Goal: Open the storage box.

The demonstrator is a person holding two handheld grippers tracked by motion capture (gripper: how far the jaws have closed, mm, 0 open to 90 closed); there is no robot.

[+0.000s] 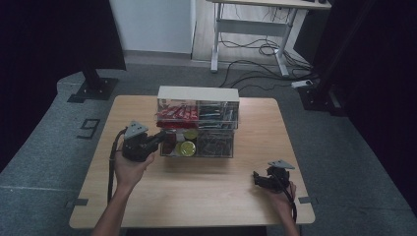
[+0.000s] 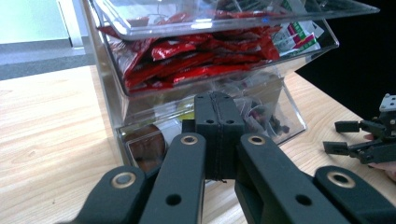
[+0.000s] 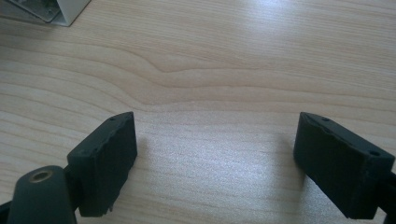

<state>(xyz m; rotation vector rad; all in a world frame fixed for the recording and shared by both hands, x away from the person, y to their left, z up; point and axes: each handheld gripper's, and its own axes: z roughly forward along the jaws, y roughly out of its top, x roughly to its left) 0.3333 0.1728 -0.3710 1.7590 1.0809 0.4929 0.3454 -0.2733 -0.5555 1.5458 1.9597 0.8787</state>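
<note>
Left gripper point(image 2: 219, 112): black jaws pressed together, nothing between them, tips at the front of the lower bin.
Organiser: clear acrylic two-tier organiser point(image 1: 198, 129) mid-table; upper bin holds red foil sachets point(image 2: 196, 58).
Right gripper point(image 3: 215, 163): jaws wide apart, empty, low over the pale wooden table point(image 3: 224, 70), well apart from the organiser.
Technique: likely hook the lower bin's front lip gently and tilt it slowly, so the organiser does not slide.

Organizer point(image 1: 198, 123) at table's point(image 1: 196, 191) rear centre; left gripper point(image 1: 160, 138) touching its left front, right gripper point(image 1: 256, 178) near front-right corner.
</note>
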